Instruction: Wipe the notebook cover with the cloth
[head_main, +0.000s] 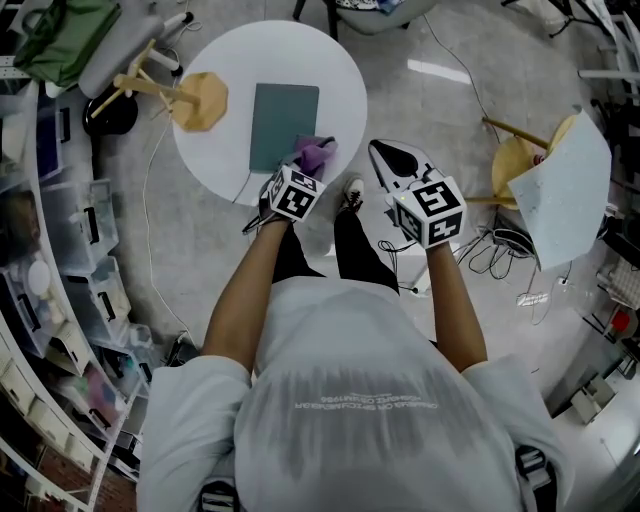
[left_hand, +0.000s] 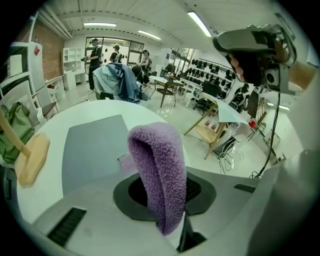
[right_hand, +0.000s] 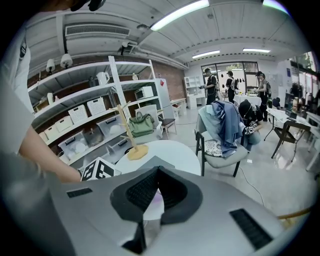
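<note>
A grey-teal notebook (head_main: 283, 124) lies flat on the round white table (head_main: 340, 70). My left gripper (head_main: 306, 167) hangs over the table's near edge, by the notebook's near right corner. It is shut on a folded purple cloth (head_main: 316, 154). In the left gripper view the cloth (left_hand: 159, 175) stands up from the jaws, with the notebook (left_hand: 92, 150) just beyond and to the left. My right gripper (head_main: 393, 158) is off the table to the right, above the floor. Its jaws meet at the tip (right_hand: 157, 174) with nothing between them.
A wooden stand with a round base (head_main: 198, 100) sits on the table's left side. Shelves with bins (head_main: 60, 260) line the left. A wooden chair under a pale sheet (head_main: 565, 190) and floor cables (head_main: 500, 245) are at the right. A chair draped with clothes (right_hand: 225, 130) stands beyond the table.
</note>
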